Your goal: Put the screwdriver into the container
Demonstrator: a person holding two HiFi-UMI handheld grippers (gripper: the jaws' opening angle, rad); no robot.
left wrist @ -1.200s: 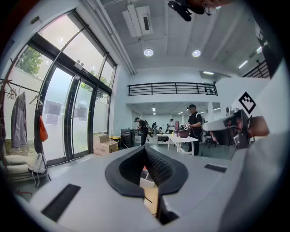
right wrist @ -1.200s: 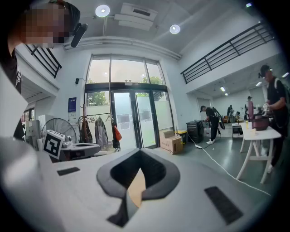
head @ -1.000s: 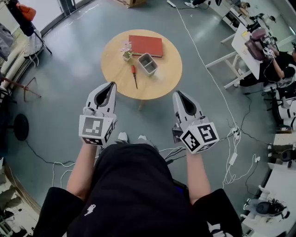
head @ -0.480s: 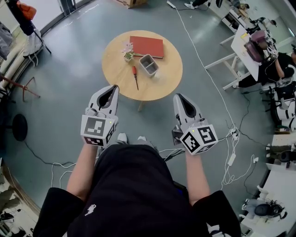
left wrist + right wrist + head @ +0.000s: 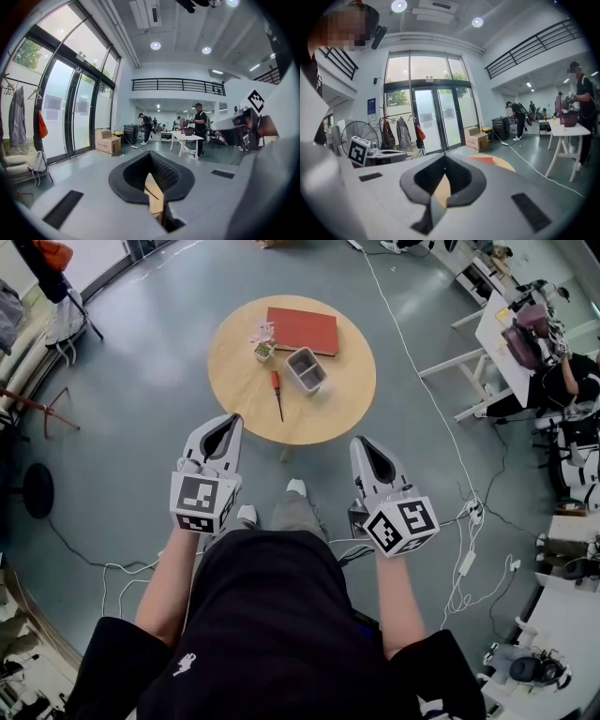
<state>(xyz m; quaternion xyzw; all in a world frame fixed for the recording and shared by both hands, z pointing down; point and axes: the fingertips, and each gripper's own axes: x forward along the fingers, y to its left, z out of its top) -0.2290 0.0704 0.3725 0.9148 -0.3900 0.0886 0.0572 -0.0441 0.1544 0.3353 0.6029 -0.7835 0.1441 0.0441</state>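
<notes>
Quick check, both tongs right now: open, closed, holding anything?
Left tongs: closed, nothing held.
Right tongs: closed, nothing held.

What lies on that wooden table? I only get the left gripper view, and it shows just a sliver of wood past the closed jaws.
Observer: In the head view, a screwdriver with a red handle lies on the round table, untouched.
Operator: Is there a container too?
Observer: Yes, a grey container stands to the screwdriver's right and a little farther back, apart from it.
Operator: Anything else up there?
Observer: A flat red rectangle, perhaps a book, and a small potted plant sit along the far side.
</notes>
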